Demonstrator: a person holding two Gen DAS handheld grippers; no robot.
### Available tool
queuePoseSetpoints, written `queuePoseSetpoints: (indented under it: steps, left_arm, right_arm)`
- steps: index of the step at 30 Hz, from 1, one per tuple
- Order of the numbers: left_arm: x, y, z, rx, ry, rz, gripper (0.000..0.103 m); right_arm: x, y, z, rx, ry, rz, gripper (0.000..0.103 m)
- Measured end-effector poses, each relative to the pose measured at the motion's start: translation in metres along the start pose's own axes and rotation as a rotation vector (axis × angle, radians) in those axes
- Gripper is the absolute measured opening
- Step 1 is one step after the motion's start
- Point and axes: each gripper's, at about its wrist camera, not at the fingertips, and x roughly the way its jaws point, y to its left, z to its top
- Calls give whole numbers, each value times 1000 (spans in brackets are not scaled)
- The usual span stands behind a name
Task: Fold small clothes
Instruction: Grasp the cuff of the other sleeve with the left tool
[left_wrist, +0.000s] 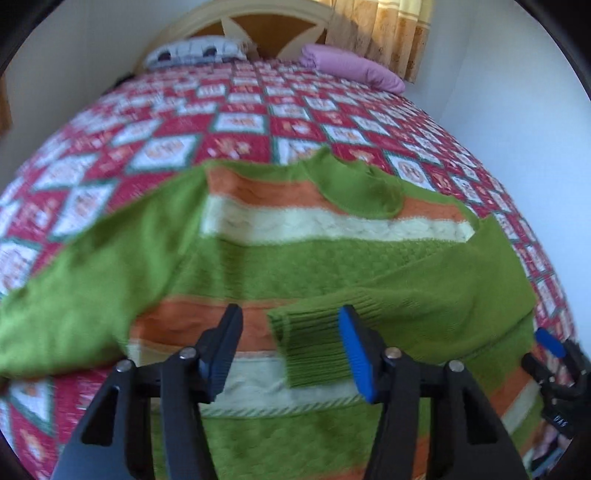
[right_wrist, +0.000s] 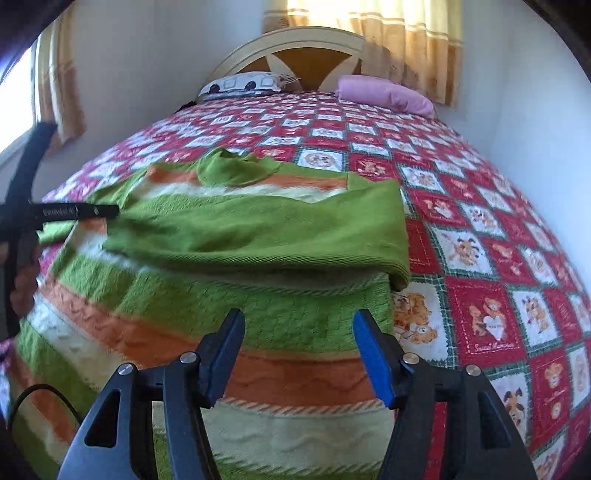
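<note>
Spread flat across the foot half of the bed (right_wrist: 480, 229), collar toward the headboard: a small green sweater (left_wrist: 295, 258) banded in orange and cream, lying on the red checked quilt. Right sleeve (left_wrist: 424, 291) already folded in across the chest, its ribbed cuff (left_wrist: 314, 347) resting near the middle of the body; left sleeve (left_wrist: 85, 280) stretched out toward the bed's left edge. Left gripper (left_wrist: 291, 354) hovering just over that cuff, jaws parted with the cuff between them, nothing pinched as far as the blurred frame allows. Right gripper (right_wrist: 299, 354) poised over the lower right part of the body near the hem side, jaws likewise released and empty. Soft, thick knit, likely light for its bulk and limp enough to sag and drag when lifted from one point; fuzzy surface should grip the pads well, no slipping expected, nothing fragile. Best taken at firm edges: ribbed cuff, shoulder seam, hem corners, pinching through both layers so the underside comes along. Outstretched sleeve probably the next piece to bring in, held at cuff and carried low to keep the folded side undisturbed.
</note>
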Motion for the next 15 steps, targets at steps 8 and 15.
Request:
queuePoseSetpoints:
  steps: [8, 15]
  left_arm:
    - [-25, -12, 10, 49, -78, -33, 2]
    - [-62, -4, 27, 46, -188, -54, 1]
  right_arm:
    - [16, -20, 3, 41, 4, -149, 62]
    - [45, -51, 28, 111, 52, -234, 62]
